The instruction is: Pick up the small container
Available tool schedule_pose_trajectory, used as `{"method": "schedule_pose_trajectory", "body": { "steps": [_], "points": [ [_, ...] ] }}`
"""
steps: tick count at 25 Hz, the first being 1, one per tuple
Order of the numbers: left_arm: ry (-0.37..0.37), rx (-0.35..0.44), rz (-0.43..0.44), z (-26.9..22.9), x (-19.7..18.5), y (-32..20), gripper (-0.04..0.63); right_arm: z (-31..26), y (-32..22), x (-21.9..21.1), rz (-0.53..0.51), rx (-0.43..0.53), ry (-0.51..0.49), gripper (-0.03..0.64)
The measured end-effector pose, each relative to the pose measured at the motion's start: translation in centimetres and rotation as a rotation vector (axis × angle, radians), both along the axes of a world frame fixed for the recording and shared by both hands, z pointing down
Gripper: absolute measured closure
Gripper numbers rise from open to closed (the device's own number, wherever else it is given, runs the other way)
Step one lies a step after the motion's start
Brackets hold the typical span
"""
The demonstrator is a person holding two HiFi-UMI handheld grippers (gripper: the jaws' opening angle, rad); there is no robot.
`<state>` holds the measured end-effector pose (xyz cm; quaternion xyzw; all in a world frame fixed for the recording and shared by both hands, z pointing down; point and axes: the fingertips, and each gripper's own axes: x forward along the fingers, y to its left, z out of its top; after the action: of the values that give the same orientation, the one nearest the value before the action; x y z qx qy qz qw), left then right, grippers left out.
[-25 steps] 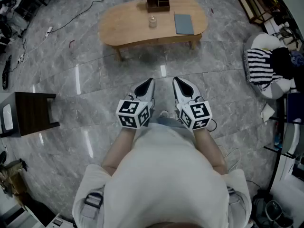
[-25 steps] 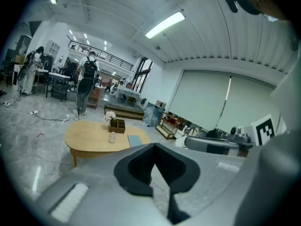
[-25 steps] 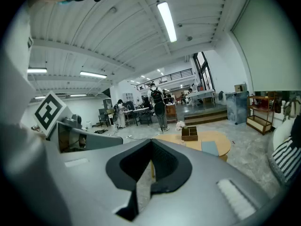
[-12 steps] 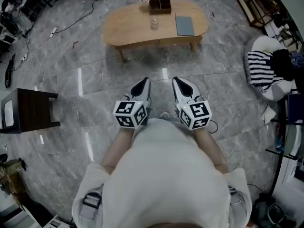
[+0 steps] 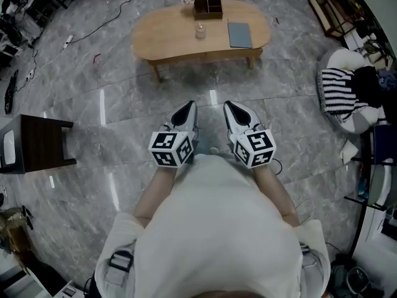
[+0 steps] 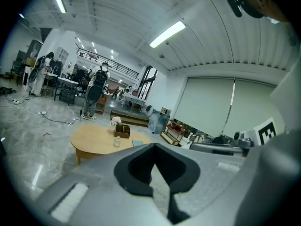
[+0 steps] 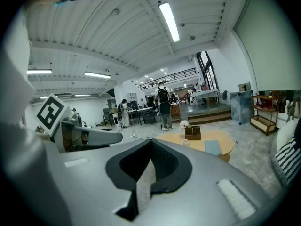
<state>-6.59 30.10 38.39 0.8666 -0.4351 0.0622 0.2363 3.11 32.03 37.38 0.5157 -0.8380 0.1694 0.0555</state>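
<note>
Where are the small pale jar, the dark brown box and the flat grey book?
small pale jar (image 5: 199,31), head view, middle of its body
dark brown compartment box (image 5: 208,15), head view, its near wall
flat grey book (image 5: 239,33), head view, middle of its cover

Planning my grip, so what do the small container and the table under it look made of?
Small container: pale and translucent-looking, probably glass or clear plastic; too far off to settle. Table: light wood, going by its tan, matte top.
</note>
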Motion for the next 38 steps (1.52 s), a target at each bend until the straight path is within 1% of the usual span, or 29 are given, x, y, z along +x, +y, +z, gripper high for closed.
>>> {"method": "schedule_pose_trajectory", "body": {
  "steps": [4,8,12,15,22,28,38],
  "points": [
    [0.003,-0.012,-0.008,0.6,0.0,-0.8,0.594,0.7,-0.4,0.0,-0.006,-0.02,-0.004,0.617],
    [0.001,-0.03,0.001,1.3,0.5,-2.2,0.594,1.2,-1.8,1.0,0.019,-0.028,-0.001,0.617],
    [0.002,-0.043,0.009,1.7,1.1,-4.4,0.594,1.7,-3.9,2.3,0.058,-0.047,-0.005,0.618],
    [0.008,-0.042,0.003,1.7,1.3,-6.7,0.594,1.8,-5.9,2.6,0.064,-0.044,-0.01,0.618],
    [0.006,-0.047,-0.011,2.2,1.1,-13.5,0.594,2.6,-12.4,2.3,0.038,-0.054,-0.008,0.618],
    [0.002,-0.053,-0.014,1.9,0.8,-20.1,0.594,1.4,-18.9,2.2,0.031,-0.032,-0.026,0.617],
    [0.009,-0.055,0.024,0.6,0.9,-29.5,0.594,-0.9,-28.1,1.6,0.036,-0.009,-0.017,0.617]
  ]
}}
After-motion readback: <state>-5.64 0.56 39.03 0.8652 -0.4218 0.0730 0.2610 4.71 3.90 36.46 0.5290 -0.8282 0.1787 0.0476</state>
